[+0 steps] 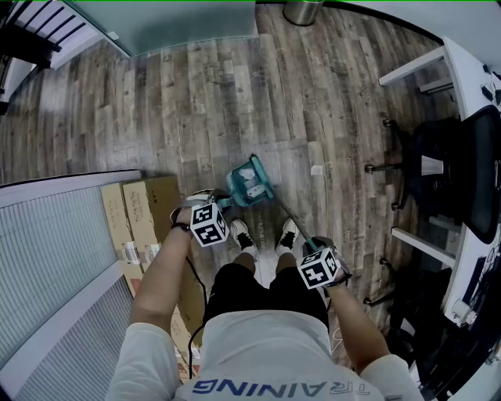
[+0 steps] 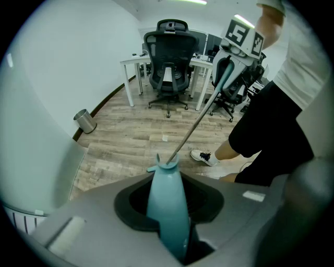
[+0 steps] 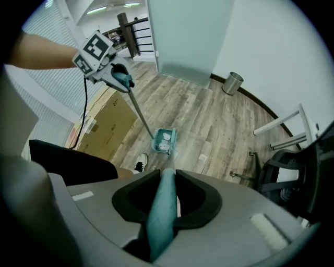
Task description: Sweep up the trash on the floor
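Observation:
A teal dustpan (image 1: 250,184) stands on the wood floor just ahead of my shoes, with white scraps (image 3: 165,138) inside it. My left gripper (image 1: 222,205) is shut on the dustpan's teal handle (image 2: 167,208). In the right gripper view, a thin rod runs from that handle down to the dustpan (image 3: 164,142). My right gripper (image 1: 310,247) is shut on the broom's teal handle (image 3: 160,214). The broom's rod (image 1: 290,219) slants down to the dustpan's right side, and the bristles are hard to make out. One small white scrap (image 1: 316,169) lies loose on the floor right of the dustpan.
Cardboard boxes (image 1: 149,211) lie flat at my left beside a ribbed grey panel (image 1: 55,258). An office chair (image 1: 438,157) and white desks (image 1: 470,78) line the right side. A metal bin (image 1: 304,11) stands by the far wall.

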{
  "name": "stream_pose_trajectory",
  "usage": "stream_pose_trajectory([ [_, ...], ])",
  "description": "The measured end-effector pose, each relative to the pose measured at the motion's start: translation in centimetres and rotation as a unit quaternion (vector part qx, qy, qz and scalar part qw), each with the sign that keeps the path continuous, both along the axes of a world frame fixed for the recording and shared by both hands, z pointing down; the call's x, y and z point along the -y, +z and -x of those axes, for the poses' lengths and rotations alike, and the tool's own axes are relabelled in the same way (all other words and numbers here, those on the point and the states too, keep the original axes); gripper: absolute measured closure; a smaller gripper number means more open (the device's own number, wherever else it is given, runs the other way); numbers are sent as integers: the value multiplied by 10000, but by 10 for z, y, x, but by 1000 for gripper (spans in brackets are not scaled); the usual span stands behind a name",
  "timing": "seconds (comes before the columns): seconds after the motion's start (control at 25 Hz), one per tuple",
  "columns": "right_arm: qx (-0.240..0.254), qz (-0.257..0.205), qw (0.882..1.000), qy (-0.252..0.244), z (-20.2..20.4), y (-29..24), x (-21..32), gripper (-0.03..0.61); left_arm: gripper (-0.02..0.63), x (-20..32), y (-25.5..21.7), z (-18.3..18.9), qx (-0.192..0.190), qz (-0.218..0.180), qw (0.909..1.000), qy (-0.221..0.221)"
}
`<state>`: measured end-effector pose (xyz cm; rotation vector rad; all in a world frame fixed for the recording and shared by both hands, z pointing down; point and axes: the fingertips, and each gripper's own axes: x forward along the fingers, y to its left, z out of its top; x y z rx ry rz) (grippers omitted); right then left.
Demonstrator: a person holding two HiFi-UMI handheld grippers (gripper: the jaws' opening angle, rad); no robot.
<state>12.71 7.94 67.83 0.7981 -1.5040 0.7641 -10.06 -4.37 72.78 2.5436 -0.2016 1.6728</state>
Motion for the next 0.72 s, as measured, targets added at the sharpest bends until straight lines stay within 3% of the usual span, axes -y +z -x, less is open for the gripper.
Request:
stream_pose_trajectory([
  [0.36, 0, -66, 9906, 1364, -82, -9, 20, 469, 517, -1, 1, 2, 11, -19, 10000, 0],
  [0.72, -820, -470, 9770, 1909, -168, -9, 46, 468, 517, -3, 1, 1, 38, -35, 10000, 0],
])
